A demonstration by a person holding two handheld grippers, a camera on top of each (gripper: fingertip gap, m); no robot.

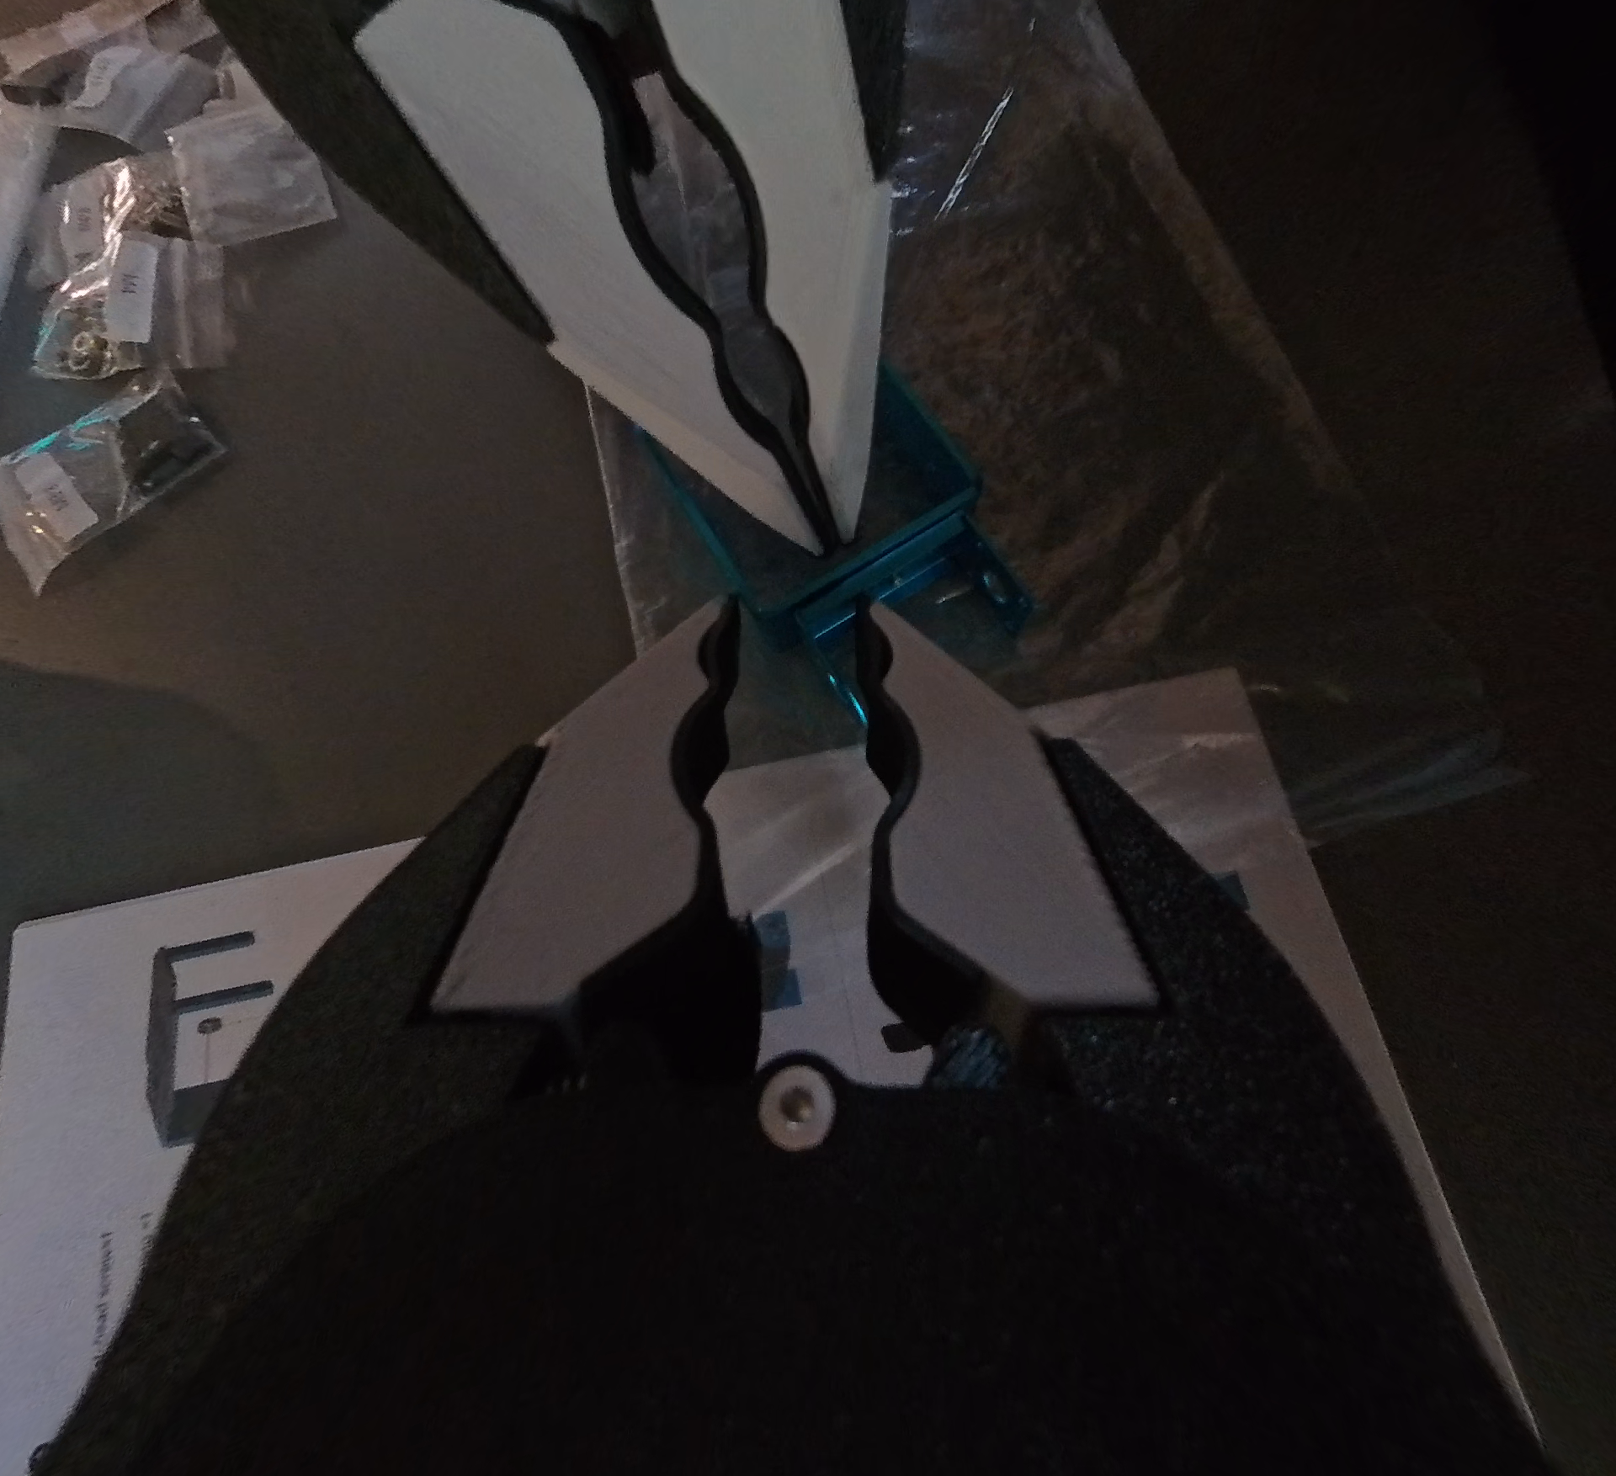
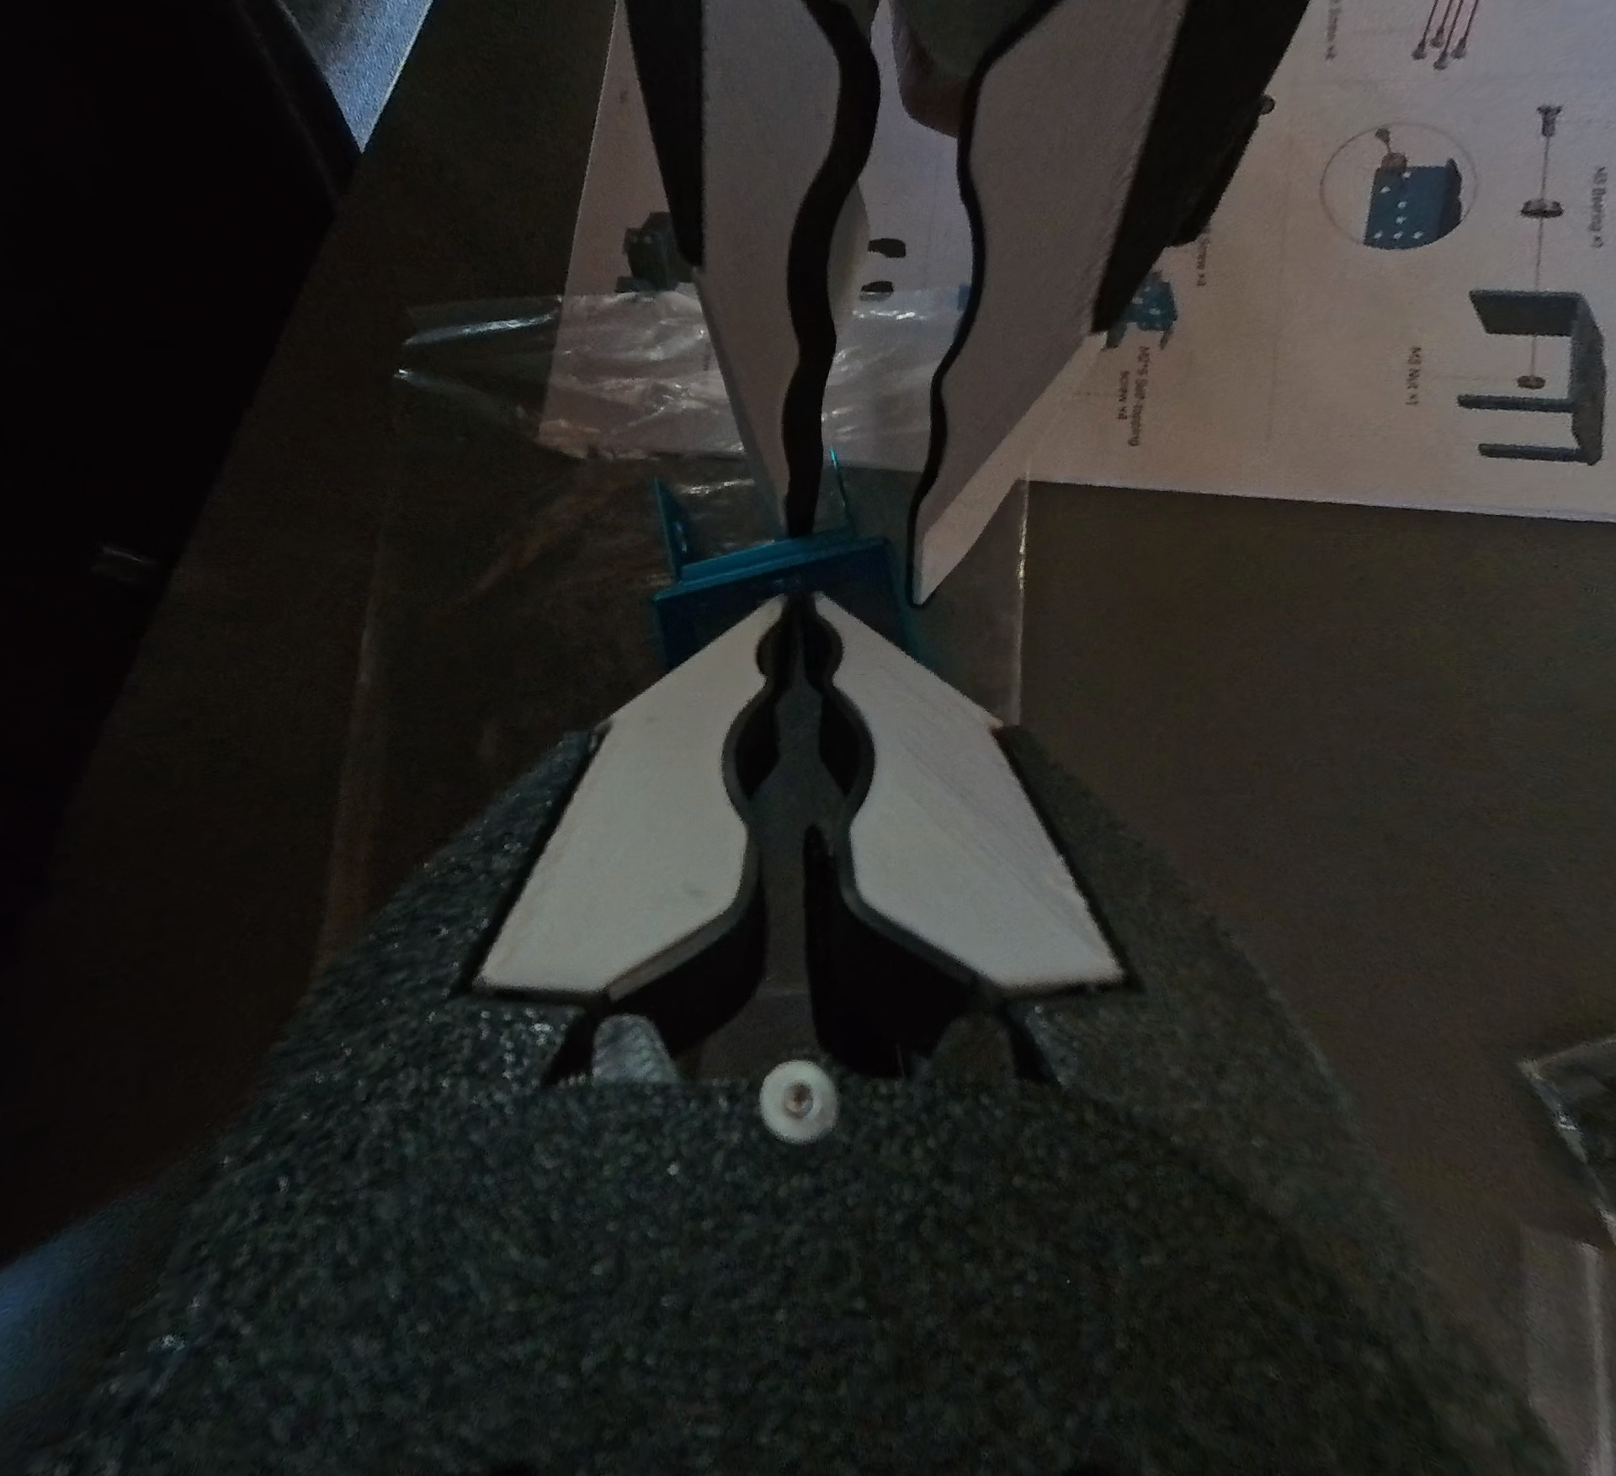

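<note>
A small blue metal bracket [image 1: 909, 551] lies on a clear plastic bag on the dark table, between my two grippers, which face each other. My left gripper [image 1: 796, 608] is open, its fingertips set either side of the bracket's near flange. My right gripper [image 2: 802, 603] is shut, its tips pinching the top edge of the blue bracket [image 2: 752, 568]. In the left wrist view the right gripper [image 1: 826, 547] comes down from the top onto the bracket. In the right wrist view the left gripper [image 2: 861, 560] hangs from above with its fingers apart.
A printed instruction sheet [image 1: 87, 1084] lies under my left gripper and also shows in the right wrist view [image 2: 1312, 297]. Several small bags of parts [image 1: 114, 280] lie at the far left. A crumpled clear plastic bag [image 1: 1093, 297] spreads beside the bracket. The light is dim. The tips of both grippers are at nearly the same place.
</note>
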